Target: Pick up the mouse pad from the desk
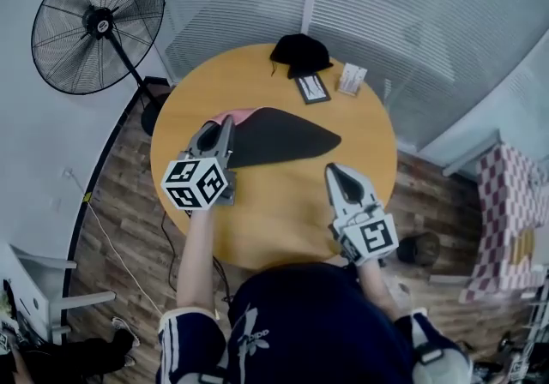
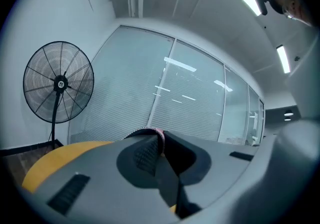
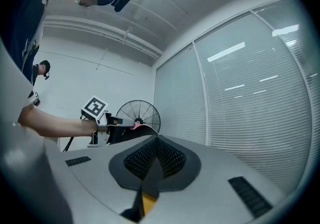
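Left claw (image 1: 226,123) pinching thin black mouse pad (image 1: 279,138) by its curled, pink-backed edge | pad held over round, smooth yellow table (image 1: 283,211), teardrop-shaped, floppy | right claw (image 1: 331,171) pressed together, empty, ribbed faces meeting

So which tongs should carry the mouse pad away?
Left. The left tongs pinch the mouse pad at its pink-edged end; the right tongs are shut, empty, and away from it.
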Demonstrator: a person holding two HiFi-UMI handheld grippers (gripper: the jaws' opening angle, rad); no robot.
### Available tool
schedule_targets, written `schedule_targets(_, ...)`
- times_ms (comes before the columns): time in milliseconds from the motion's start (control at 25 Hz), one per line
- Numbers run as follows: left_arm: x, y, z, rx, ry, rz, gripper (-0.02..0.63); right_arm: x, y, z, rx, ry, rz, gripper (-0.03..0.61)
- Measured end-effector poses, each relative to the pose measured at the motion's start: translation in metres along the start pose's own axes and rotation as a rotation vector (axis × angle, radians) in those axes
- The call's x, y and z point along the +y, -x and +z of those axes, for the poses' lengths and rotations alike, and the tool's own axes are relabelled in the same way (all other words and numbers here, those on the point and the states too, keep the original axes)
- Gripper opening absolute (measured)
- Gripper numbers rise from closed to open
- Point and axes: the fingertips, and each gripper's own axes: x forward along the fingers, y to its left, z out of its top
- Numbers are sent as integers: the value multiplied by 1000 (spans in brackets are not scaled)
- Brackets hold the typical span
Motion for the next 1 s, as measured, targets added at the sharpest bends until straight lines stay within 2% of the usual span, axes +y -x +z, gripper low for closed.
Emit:
schedule_targets(360,-3,-12,80,-98,-93,9,21,-6,8,12,-36,-28,-3,3)
schedule_targets(680,-32,6,139,-162,-235,-1,21,-4,15,25,-55,-35,6,3)
schedule_targets(840,-56,38,154,-199,-224,-15,21,-6,21,34,-68,-38,2,3)
schedule_targets(1000,-82,74,151,-244,-187,-15,20,-12,27,42,-82,-40,-9,3)
